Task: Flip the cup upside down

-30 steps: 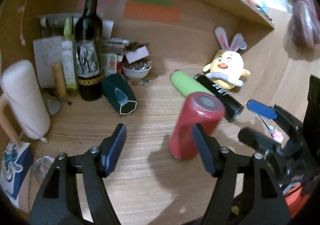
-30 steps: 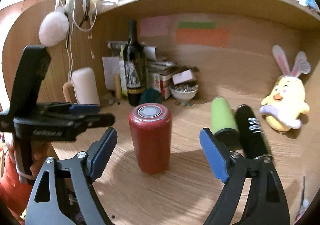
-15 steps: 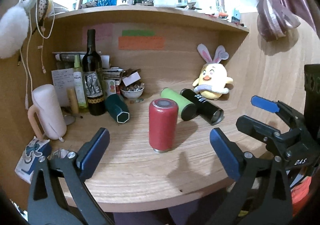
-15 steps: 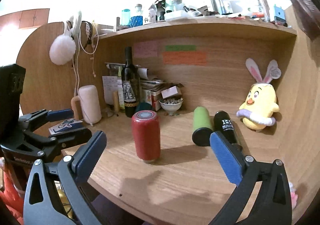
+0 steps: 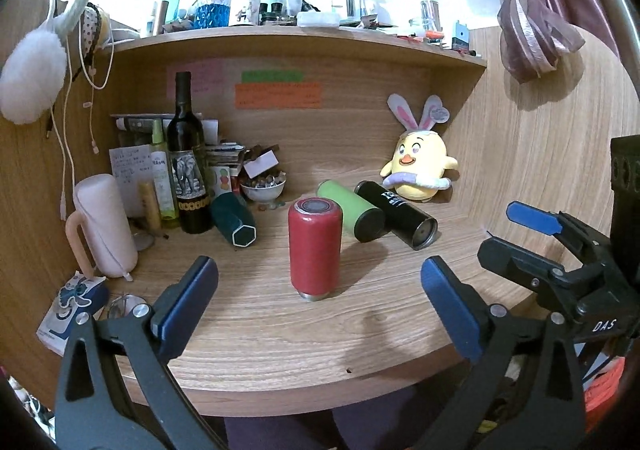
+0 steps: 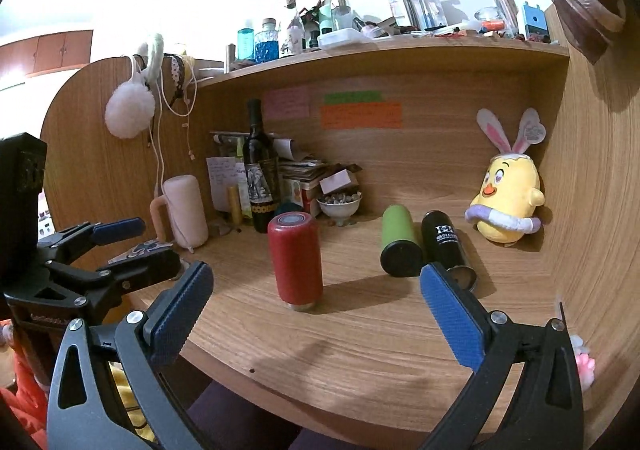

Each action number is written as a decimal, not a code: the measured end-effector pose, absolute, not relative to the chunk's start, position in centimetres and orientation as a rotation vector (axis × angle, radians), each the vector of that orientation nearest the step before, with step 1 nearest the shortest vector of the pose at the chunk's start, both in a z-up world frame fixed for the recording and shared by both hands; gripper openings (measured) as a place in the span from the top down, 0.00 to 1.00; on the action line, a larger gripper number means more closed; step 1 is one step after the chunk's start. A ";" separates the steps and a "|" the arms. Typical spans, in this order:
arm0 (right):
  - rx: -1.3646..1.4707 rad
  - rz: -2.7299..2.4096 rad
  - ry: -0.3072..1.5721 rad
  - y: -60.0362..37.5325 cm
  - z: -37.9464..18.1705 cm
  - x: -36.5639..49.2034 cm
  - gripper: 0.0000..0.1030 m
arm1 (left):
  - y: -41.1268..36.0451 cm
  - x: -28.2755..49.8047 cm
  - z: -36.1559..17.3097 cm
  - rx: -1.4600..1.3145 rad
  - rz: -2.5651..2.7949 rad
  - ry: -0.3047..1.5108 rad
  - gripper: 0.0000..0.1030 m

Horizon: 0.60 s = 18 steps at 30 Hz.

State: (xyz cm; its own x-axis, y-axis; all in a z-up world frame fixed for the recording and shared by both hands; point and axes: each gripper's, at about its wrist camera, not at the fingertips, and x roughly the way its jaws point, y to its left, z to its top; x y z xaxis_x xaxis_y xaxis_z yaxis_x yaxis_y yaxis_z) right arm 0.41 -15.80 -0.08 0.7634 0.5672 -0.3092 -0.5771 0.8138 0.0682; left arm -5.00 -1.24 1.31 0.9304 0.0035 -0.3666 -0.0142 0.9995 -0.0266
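A red cup (image 5: 315, 249) stands upright on the wooden desk (image 5: 280, 330), its grey-ringed end facing up; it also shows in the right wrist view (image 6: 295, 262). My left gripper (image 5: 318, 308) is open and empty, held back near the desk's front edge, with the cup beyond its fingers. My right gripper (image 6: 316, 316) is open and empty, also back at the front edge. Each gripper appears at the side of the other's view: the right one (image 5: 536, 234) and the left one (image 6: 108, 246).
A green cup (image 5: 352, 213), a black cup (image 5: 396, 211) and a dark teal cup (image 5: 234, 223) lie on their sides behind the red one. A wine bottle (image 5: 188, 165), a pink mug (image 5: 104, 226), a small bowl (image 5: 264, 189) and a chick plush (image 5: 418, 165) stand along the back.
Both grippers have pulled back from the red cup toward the desk's front edge and opened wide. The red cup, tilted and blurred a second ago in the left view, now stands still.
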 end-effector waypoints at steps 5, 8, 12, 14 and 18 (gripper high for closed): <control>-0.027 0.620 0.332 -15.8 -0.1 0.5 0.00 | -1.2 -4.7 1.2 -0.028 0.007 0.383 0.00; -0.024 0.619 0.336 -15.8 -0.1 0.5 0.00 | -1.2 -4.7 1.2 -0.028 0.007 0.383 0.00; -0.026 0.622 0.332 -15.8 -0.1 0.5 0.00 | -1.2 -4.7 1.2 -0.037 0.007 0.380 0.00; -0.031 0.623 0.329 -15.7 -0.1 0.4 0.00 | -1.2 -4.8 1.2 -0.042 0.005 0.379 0.00; -0.039 0.622 0.323 -15.5 -0.2 0.2 0.00 | -1.1 -4.8 1.1 -0.043 0.006 0.378 0.00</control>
